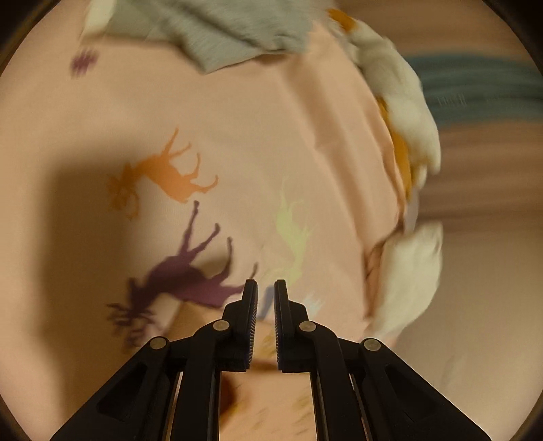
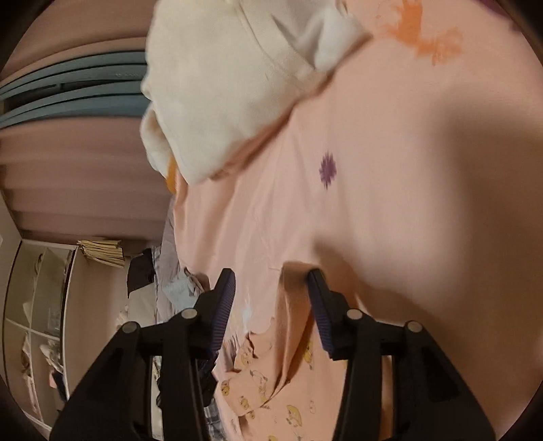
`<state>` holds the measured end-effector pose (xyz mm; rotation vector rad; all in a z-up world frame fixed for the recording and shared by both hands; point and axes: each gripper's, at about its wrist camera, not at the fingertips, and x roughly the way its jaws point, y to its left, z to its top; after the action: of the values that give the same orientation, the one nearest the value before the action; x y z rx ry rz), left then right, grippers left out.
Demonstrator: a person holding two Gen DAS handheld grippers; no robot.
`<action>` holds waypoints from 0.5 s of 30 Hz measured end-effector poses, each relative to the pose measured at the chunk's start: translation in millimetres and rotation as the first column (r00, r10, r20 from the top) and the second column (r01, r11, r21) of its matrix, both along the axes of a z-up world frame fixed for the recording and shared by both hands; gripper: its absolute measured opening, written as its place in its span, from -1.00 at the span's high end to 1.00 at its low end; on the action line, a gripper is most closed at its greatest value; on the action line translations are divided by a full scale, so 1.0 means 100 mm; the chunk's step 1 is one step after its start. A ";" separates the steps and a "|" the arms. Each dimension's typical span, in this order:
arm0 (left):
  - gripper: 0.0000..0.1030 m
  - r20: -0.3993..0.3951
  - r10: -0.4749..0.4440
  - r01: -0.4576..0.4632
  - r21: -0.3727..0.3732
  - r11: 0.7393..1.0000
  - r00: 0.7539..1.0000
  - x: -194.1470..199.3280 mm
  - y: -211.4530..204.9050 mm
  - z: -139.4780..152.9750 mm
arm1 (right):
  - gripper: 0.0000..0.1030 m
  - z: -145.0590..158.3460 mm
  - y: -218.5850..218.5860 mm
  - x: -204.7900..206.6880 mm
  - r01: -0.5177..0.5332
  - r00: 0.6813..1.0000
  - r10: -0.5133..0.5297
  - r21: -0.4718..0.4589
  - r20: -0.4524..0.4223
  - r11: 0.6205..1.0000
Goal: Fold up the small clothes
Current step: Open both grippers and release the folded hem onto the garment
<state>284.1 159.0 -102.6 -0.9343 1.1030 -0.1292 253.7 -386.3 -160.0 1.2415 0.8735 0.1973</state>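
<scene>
A small peach garment with yellow cartoon prints [image 2: 271, 383] lies rumpled on a pink bedsheet with deer prints [image 1: 237, 135]. In the right wrist view my right gripper [image 2: 271, 285] is open, its jaws wide apart over a raised fold of the peach garment. In the left wrist view my left gripper [image 1: 265, 291] has its jaws nearly together with a narrow gap, low over the sheet; a blurred strip of the peach garment [image 1: 271, 400] lies beneath the fingers. I cannot tell whether it pinches cloth.
A cream garment [image 2: 220, 88] lies at the sheet's edge, also in the left wrist view [image 1: 400, 101]. A grey garment [image 1: 224, 30] lies at the far side. Beyond the bed edge are a wall, shelves [image 2: 37, 322] and piled clothes [image 2: 169, 271].
</scene>
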 end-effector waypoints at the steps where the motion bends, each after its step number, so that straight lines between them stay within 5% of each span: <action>1: 0.94 0.012 -0.037 0.037 0.049 0.998 0.999 -0.05 -0.01 0.05 | 0.12 0.09 -0.04 -0.05 0.001 1.000 0.000 -0.050 0.022 0.999; 5: 0.94 0.043 -0.221 0.211 0.170 0.963 0.974 -0.39 -0.15 0.13 | 0.13 0.35 -0.03 -0.28 -0.069 0.990 0.086 -0.150 0.107 0.986; 9: 0.94 0.013 -0.438 0.425 0.219 0.878 0.899 -0.79 -0.52 0.02 | 0.27 0.52 0.25 -0.51 -0.229 0.952 0.267 -0.227 0.152 0.947; 13: 0.94 -0.060 -0.569 0.556 0.314 0.769 0.820 -0.92 -0.93 -0.17 | 0.50 0.49 0.89 -0.64 -0.447 0.860 0.504 -0.357 0.080 0.820; 15: 0.94 -0.077 -0.575 0.561 0.358 0.747 0.815 -0.86 -1.07 -0.21 | 0.55 0.39 1.17 -0.60 -0.509 0.821 0.571 -0.426 0.023 0.748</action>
<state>197.9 51.9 -123.9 -0.2304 1.2968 -0.4274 194.1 -269.7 -120.8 0.5479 1.0646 0.5463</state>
